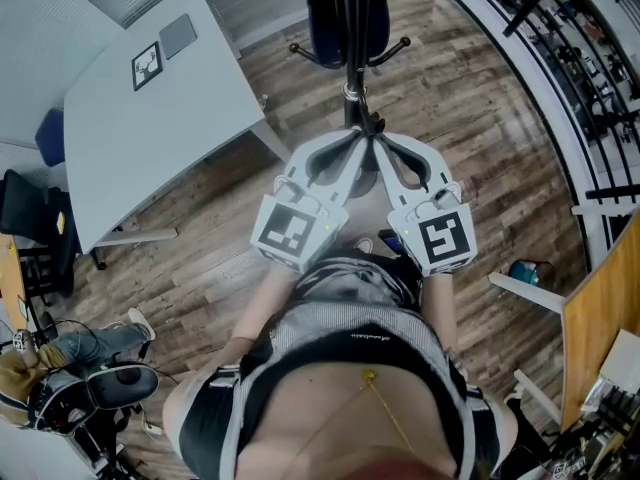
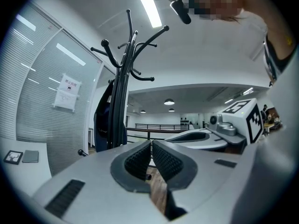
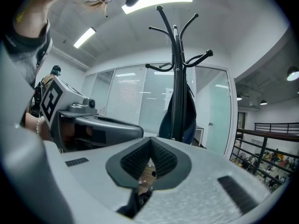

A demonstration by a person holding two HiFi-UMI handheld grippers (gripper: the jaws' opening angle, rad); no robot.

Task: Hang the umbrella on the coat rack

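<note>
The black coat rack stands straight ahead on the wooden floor. A dark blue umbrella hangs folded against its pole. In the left gripper view the coat rack rises at left with the umbrella low beside it. The right gripper view shows the coat rack and the umbrella just beyond the jaws. My left gripper and right gripper are held side by side, tips close to the pole. Both are shut with nothing between the pads.
A white table with a marker card and a grey pad stands at left. A black railing curves along the right. A seated person's legs show at lower left, a wooden panel at lower right.
</note>
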